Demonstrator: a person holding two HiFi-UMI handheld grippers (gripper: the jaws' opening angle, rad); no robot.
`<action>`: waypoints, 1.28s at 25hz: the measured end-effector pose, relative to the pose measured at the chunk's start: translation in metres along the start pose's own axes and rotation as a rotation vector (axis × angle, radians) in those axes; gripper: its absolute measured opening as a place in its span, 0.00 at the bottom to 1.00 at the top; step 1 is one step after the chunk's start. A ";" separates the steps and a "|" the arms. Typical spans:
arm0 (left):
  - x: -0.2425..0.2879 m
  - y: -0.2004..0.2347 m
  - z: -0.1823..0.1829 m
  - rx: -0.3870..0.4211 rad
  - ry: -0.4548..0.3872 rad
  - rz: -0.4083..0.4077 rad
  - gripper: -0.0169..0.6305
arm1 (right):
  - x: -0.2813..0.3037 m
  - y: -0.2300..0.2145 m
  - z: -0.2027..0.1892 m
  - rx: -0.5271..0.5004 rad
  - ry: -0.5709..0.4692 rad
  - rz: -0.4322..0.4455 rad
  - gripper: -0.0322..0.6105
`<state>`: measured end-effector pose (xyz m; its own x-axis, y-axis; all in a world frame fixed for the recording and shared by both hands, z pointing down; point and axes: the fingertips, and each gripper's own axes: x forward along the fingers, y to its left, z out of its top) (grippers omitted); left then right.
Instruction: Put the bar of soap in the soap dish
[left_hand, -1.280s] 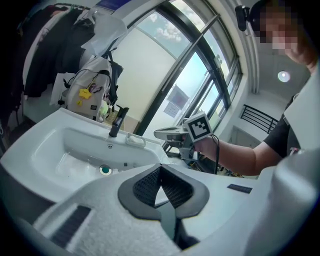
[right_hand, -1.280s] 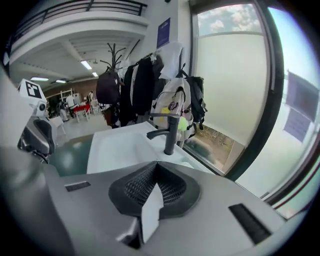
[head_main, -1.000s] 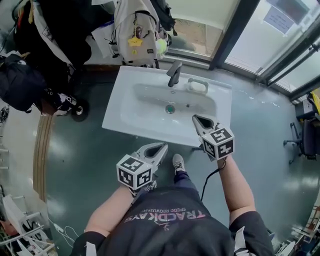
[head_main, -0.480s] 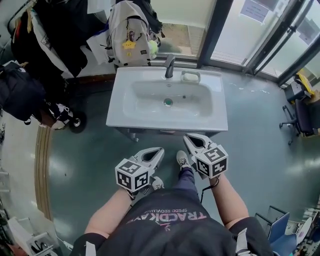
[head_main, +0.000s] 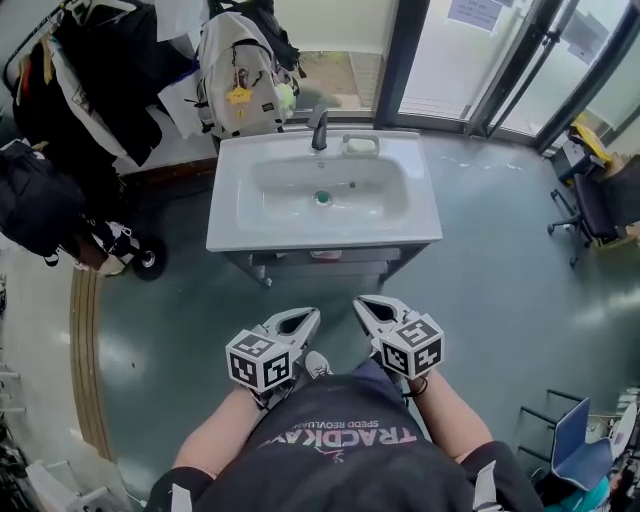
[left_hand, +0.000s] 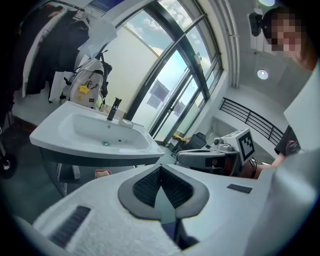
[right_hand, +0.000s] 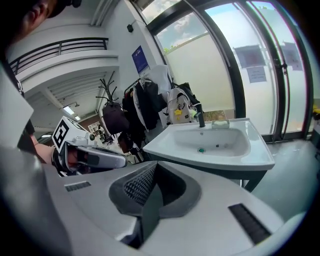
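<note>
The white sink (head_main: 420, 215) stands a good way in front of me, with a dark faucet (head_main: 318, 130) at its back rim. Right of the faucet sits the soap dish (head_main: 361, 144), also visible in the right gripper view (right_hand: 220, 123); something pale lies in it, too small to make out. My left gripper (head_main: 303, 316) and right gripper (head_main: 365, 303) are held close to my body over the floor, well short of the sink. Both are shut and empty, as their own views show: left gripper (left_hand: 160, 169), right gripper (right_hand: 154, 169).
A beige backpack (head_main: 240, 75) and dark coats (head_main: 100, 60) hang left of the sink, with a black bag (head_main: 35, 200) below. Glass doors run behind the sink. An office chair (head_main: 600, 200) stands at the right. Grey-green floor (head_main: 500, 280) lies between me and the sink.
Both grippers have drawn back from the sink's front edge toward my body. The whole view has backed away, so the sink now lies farther off.
</note>
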<state>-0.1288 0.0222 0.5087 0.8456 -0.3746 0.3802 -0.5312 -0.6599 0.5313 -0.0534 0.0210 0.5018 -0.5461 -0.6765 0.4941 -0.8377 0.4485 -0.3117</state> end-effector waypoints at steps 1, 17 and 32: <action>0.000 -0.003 -0.002 -0.006 0.001 -0.003 0.04 | -0.004 0.003 -0.003 0.006 0.000 0.001 0.07; 0.006 -0.035 -0.024 0.009 0.033 -0.021 0.04 | -0.029 0.035 -0.044 0.070 0.006 0.049 0.07; 0.006 -0.035 -0.020 0.011 0.024 -0.044 0.04 | -0.027 0.038 -0.042 0.063 0.020 0.043 0.07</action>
<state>-0.1067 0.0562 0.5076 0.8667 -0.3289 0.3750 -0.4926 -0.6824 0.5400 -0.0704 0.0811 0.5106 -0.5816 -0.6455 0.4950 -0.8129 0.4389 -0.3829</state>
